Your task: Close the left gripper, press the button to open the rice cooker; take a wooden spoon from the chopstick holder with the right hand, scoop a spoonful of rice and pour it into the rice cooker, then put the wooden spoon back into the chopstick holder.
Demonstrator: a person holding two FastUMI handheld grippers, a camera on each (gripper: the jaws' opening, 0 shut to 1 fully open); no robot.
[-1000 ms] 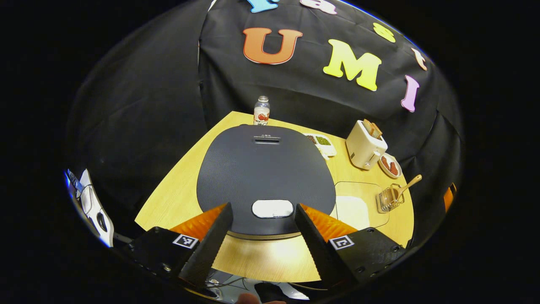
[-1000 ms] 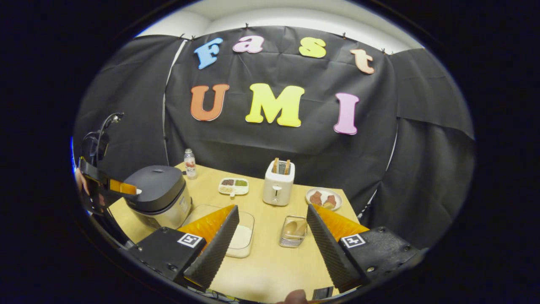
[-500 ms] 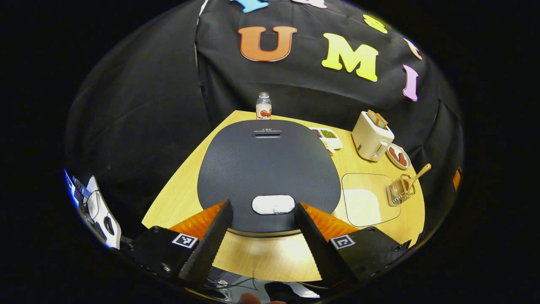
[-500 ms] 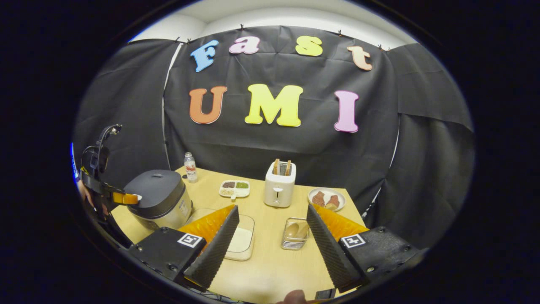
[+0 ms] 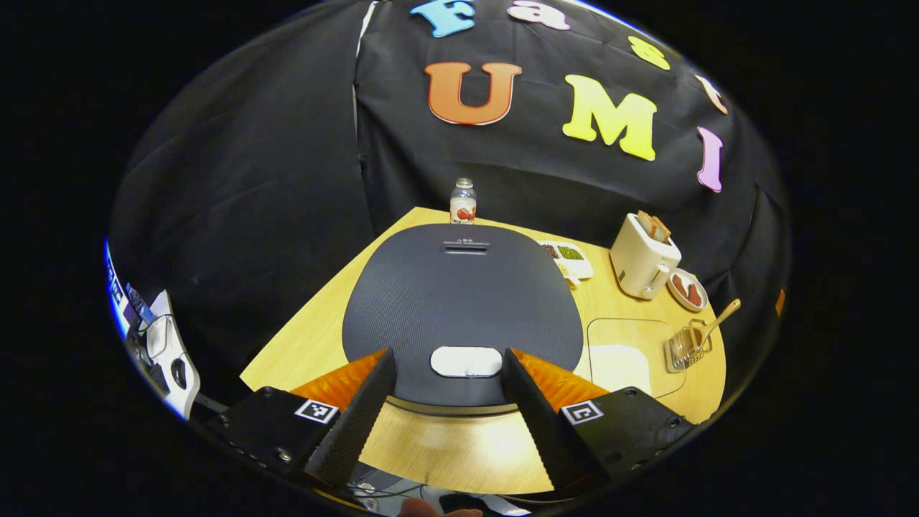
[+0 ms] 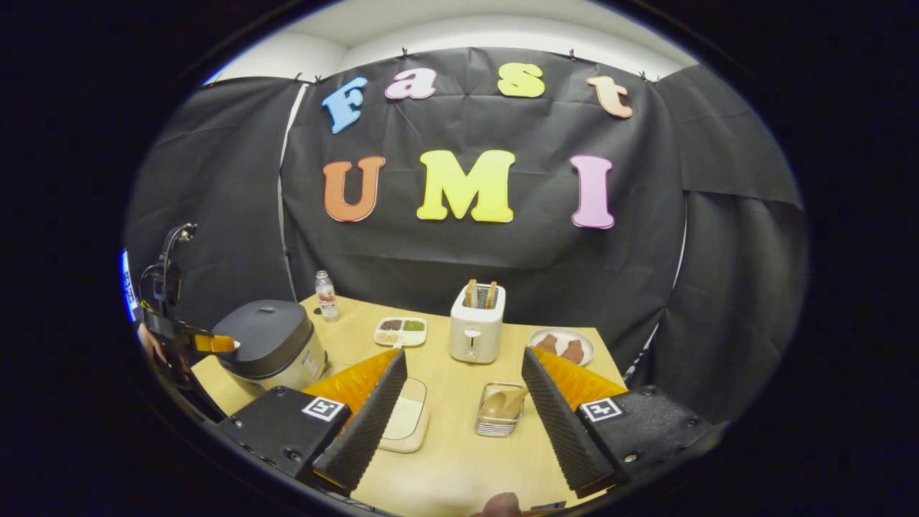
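left gripper (image 5: 449, 388): fingers (image 5: 359, 413) spread wide, holding nothing, hanging just over the front edge of the rice cooker (image 5: 459, 301), lid down. the pale oval button (image 5: 466, 361) sits between the two fingers, not touched as far as can be seen. in the right gripper view the same tool shows at the far left, tip near the cooker's lid rim.

step in hand, as judged: draw the fingers together first, then press. with the jaws this far apart a push down would straddle the button and land on the lid. once closed, the joined tips should be centred on the oval and driven straight down, not at a slant, so they do not skid off the textured lid.

further right on the table (image 5: 459, 452): clear tray of rice (image 6: 406, 420), then the wire chopstick holder (image 6: 499, 413) with the wooden spoon (image 6: 502, 403) in it, bowl end down, handle leaning out.

right gripper (image 6: 463, 406): fingers (image 6: 556, 420) wide apart, empty, held back above the near table edge, the holder framed between them but well off.
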